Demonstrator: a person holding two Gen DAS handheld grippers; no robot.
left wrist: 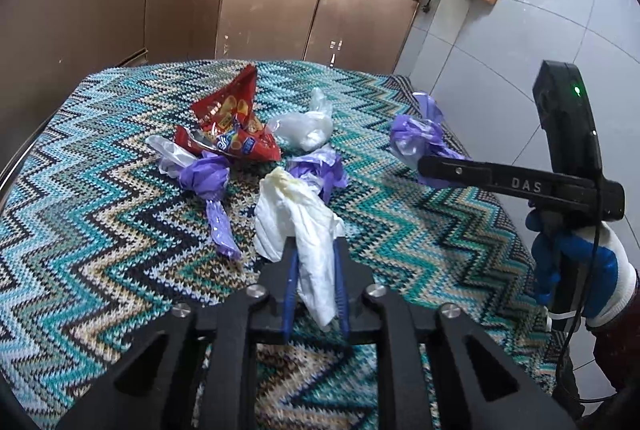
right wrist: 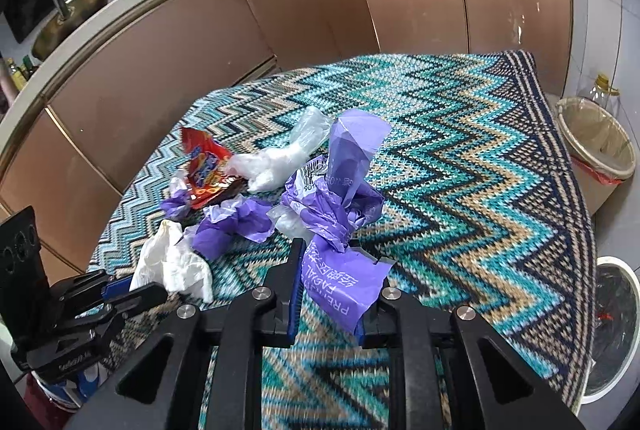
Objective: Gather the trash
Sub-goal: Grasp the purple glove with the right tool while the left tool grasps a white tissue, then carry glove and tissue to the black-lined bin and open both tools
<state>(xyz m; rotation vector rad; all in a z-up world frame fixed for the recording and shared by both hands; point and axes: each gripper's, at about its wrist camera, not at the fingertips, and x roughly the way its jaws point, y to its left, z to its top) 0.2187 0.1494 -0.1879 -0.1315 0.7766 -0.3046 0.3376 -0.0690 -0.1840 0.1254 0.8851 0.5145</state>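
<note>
Left wrist view: left gripper (left wrist: pixel 316 250) pinching a crumpled white tissue (left wrist: pixel 298 218), blue pads pressed on its lower folds, wad raised over the zigzag knit tablecloth (left wrist: pixel 100 238). Off to the right, right gripper (left wrist: pixel 426 166) clamped on a purple plastic wrapper (left wrist: pixel 416 134), held by a gloved hand (left wrist: pixel 580 262). Left on the cloth: red snack bag (left wrist: pixel 234 128), clear plastic bag (left wrist: pixel 306 126), twisted purple wrapper (left wrist: pixel 208 182), another purple scrap (left wrist: pixel 320 170). Right wrist view: same purple plastic wrapper (right wrist: pixel 340 230) squeezed between the right gripper's (right wrist: pixel 332 270) pads, printed flap hanging down between them. Beyond the table's far right edge, lined waste bin (right wrist: pixel 600 142) on the floor; nearer, second bin (right wrist: pixel 616 326) with a clear liner.
</note>
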